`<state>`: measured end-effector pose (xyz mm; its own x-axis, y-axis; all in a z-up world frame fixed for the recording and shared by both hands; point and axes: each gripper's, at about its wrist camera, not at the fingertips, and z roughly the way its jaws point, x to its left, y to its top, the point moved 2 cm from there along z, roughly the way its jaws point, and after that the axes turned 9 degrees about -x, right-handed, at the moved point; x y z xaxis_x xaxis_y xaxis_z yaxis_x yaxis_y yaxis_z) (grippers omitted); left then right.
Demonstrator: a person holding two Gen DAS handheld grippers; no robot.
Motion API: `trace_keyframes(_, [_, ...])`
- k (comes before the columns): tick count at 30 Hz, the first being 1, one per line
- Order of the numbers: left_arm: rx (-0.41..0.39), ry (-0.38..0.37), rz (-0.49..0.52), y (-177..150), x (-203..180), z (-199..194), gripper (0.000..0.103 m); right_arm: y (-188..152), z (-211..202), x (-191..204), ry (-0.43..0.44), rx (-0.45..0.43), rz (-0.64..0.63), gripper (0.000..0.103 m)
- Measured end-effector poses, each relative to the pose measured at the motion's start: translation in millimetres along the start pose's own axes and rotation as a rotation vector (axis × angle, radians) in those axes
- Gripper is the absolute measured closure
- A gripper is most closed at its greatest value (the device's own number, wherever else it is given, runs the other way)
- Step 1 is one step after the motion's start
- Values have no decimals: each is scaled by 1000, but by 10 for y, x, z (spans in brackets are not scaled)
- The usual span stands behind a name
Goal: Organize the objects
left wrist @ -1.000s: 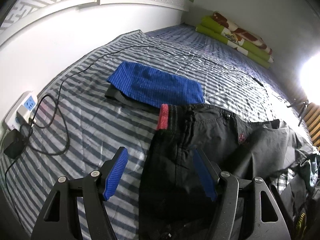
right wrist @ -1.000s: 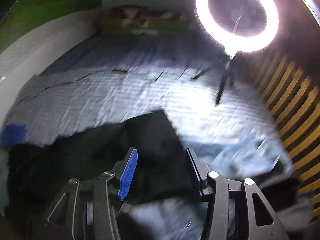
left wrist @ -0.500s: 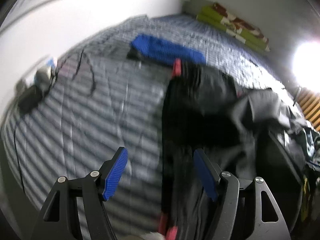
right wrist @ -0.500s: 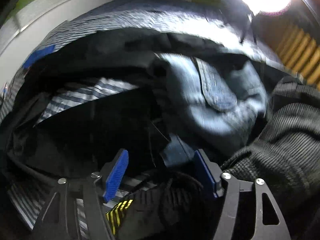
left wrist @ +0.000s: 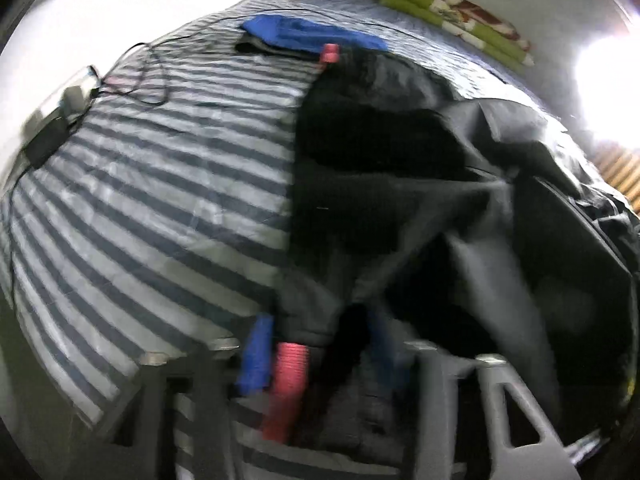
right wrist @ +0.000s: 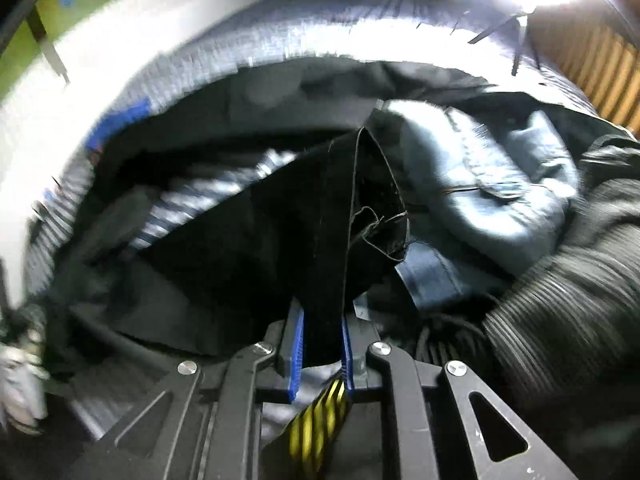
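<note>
A black garment with a red waistband [left wrist: 372,152] lies spread on the striped bed. My left gripper [left wrist: 320,356] has its blue pads on either side of the garment's near edge by a red band [left wrist: 286,388]; blur hides whether it grips. My right gripper [right wrist: 322,354] is shut on a fold of black cloth [right wrist: 328,240] that rises between its pads. Light blue jeans [right wrist: 492,184] and a black ribbed knit [right wrist: 568,312] lie to its right. A folded blue cloth [left wrist: 304,34] rests on a dark one farther up the bed.
The striped sheet [left wrist: 140,200] shows bare on the left. A power strip and cables [left wrist: 60,120] lie by the white wall. Green folded bedding [left wrist: 456,12] is at the far end. A bright ring light [left wrist: 608,88] and wooden slats stand on the right.
Both grippers have moved down into the pile of clothes. The right jaws have closed on black cloth. The left jaws have narrowed around the garment's edge.
</note>
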<state>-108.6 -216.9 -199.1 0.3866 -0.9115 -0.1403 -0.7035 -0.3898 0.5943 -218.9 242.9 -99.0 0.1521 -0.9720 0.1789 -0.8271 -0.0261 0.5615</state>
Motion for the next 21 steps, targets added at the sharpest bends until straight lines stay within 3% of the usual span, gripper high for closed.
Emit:
trace_keyframes(2, [-19, 35, 10, 58, 5, -62, 86, 36, -290, -43, 36, -43, 54, 91])
trace_keyframes(5, [-31, -11, -44, 124, 107, -181, 93, 102, -868, -143, 81, -127, 136, 99])
trace_keyframes(9, [-64, -14, -38, 188, 173, -340, 94, 220, -1635, -276, 98, -250, 204, 99])
trace_keyframes(12, [-85, -5, -21, 201, 168, -418, 94, 316, -2016, -389, 4, -322, 202, 99])
trace_keyframes(14, [-88, 13, -11, 179, 191, -445, 94, 364, -1959, -481, -145, -314, 183, 95])
trace_keyframes(18, [-70, 23, -9, 102, 223, -420, 94, 368, -1442, -706, -399, -199, 102, 84])
trace_keyframes(19, [-64, 22, -9, 79, 219, -413, 94, 339, -1308, -807, -436, -178, 114, 82])
trace_keyframes(21, [-58, 27, 12, 45, 183, -410, 94, 263, -1136, -948, -377, -146, 192, 81])
